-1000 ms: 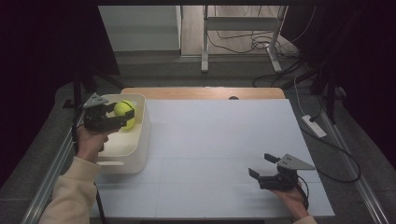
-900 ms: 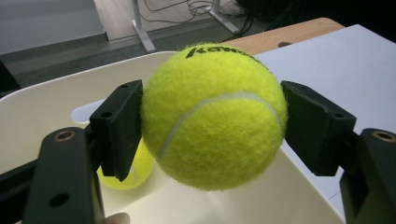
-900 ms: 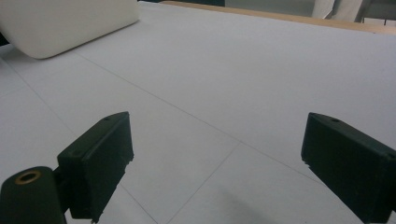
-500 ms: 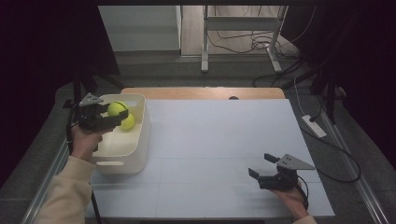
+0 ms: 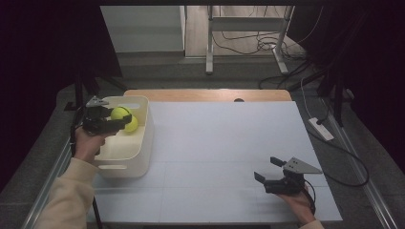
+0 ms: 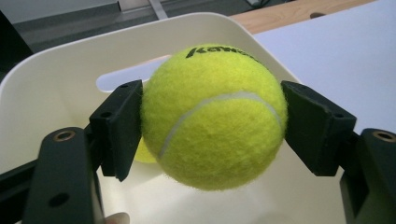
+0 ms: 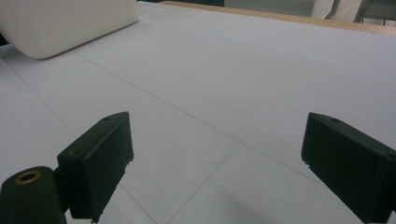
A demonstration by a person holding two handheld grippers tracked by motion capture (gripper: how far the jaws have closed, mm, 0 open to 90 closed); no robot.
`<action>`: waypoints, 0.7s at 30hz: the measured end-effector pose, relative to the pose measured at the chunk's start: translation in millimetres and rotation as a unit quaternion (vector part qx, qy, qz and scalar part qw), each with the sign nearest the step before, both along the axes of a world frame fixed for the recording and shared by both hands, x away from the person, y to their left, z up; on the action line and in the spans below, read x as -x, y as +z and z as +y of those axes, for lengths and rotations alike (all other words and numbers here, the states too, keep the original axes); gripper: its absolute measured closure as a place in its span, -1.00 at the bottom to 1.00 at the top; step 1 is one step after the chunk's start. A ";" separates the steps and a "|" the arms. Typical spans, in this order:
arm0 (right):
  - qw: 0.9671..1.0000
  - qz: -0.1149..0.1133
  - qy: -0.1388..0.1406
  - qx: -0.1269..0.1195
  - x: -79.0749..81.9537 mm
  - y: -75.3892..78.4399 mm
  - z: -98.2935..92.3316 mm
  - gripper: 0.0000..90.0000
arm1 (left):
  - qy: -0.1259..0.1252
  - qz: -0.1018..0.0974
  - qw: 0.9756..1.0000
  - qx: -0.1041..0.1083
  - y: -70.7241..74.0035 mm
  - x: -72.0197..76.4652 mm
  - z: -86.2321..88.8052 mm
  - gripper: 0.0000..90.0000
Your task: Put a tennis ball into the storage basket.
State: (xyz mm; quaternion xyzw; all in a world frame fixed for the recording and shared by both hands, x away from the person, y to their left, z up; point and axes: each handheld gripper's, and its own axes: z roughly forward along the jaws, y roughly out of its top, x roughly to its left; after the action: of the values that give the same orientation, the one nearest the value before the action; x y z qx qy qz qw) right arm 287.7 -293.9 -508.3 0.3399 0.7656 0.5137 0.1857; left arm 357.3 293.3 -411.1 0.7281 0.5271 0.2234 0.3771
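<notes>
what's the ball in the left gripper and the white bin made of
The tennis ball looks like fuzzy yellow-green felt, likely over rubber: fibres fray at its outline, and a pale curved seam crosses it. The bin looks like moulded cream plastic, smooth and matte to slightly satiny: rounded corners, thin even walls and a cut-out handle slot. The left gripper clamps the ball over it.

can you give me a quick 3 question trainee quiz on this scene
1. True or false: the left hand-held gripper is shut on a tennis ball.
2. How many tennis balls show in the bin? A) one B) two C) four
3. Fill in: the right hand-held gripper has its jaws ____ over the white table.

Key: 1 true. 2 B: the held ball and a second ball behind it. 3 open, with nothing between them.
</notes>
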 end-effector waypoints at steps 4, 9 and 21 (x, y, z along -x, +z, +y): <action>1.000 0.000 -0.001 0.000 -0.2 0.1 0.1 -0.80 | -0.001 0.016 1.000 -0.012 -2.8 -5.2 -0.6 -0.41; 1.000 0.000 -0.001 0.001 -0.1 0.1 0.1 -0.80 | -0.003 0.030 0.999 -0.022 -4.1 -8.7 -1.9 -0.41; 1.000 0.000 -0.001 0.000 0.1 0.4 -0.8 -0.80 | -0.009 0.054 0.998 -0.036 -8.2 -13.9 -2.7 -0.42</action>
State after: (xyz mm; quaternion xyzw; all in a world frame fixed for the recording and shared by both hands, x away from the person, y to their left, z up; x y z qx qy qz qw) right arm 287.6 -294.7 -507.9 0.3404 0.7655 0.5133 0.1860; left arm 371.2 290.6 -419.4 0.7566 0.5323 0.1990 0.3236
